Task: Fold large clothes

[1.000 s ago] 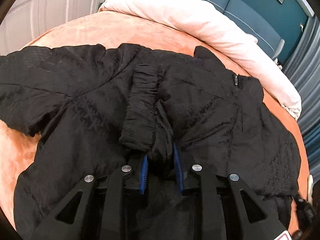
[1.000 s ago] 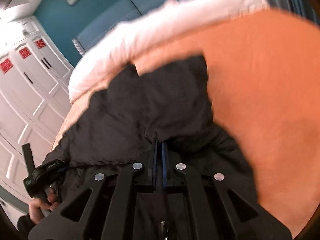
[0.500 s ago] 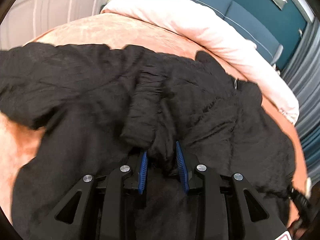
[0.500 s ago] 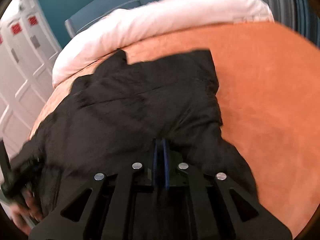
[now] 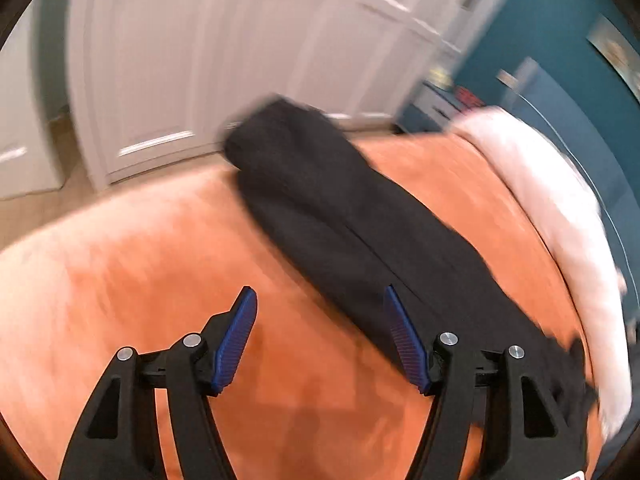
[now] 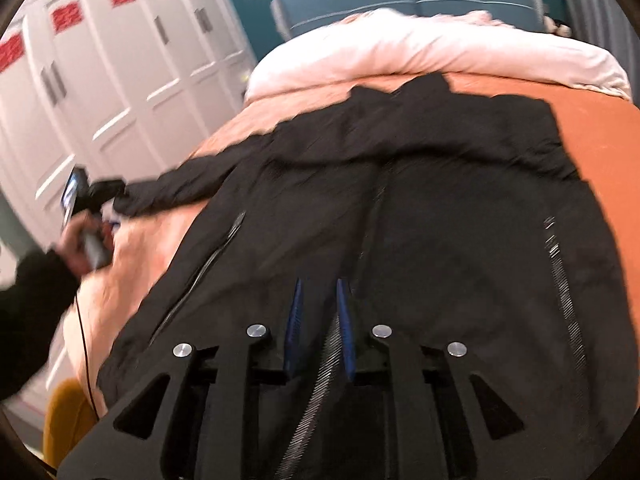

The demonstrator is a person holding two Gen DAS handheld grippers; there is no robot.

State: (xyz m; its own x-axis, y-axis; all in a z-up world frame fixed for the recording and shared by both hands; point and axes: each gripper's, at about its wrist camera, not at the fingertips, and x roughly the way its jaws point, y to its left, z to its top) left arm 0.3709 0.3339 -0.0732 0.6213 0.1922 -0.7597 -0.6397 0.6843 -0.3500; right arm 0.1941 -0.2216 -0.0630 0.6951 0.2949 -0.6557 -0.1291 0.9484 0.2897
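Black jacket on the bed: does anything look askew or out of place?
One thing: the black jacket lies front up on the orange bedspread, but one sleeve stretches straight out to the bed's edge, its cuff past it. No damage or spills show. Both views are motion-blurred, so fine detail is unclear.

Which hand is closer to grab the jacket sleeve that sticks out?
Probably left: its tool, jaws opening with nothing gripped, is beside the black sleeve. The right tool, also opening, is over the jacket front's zipper.
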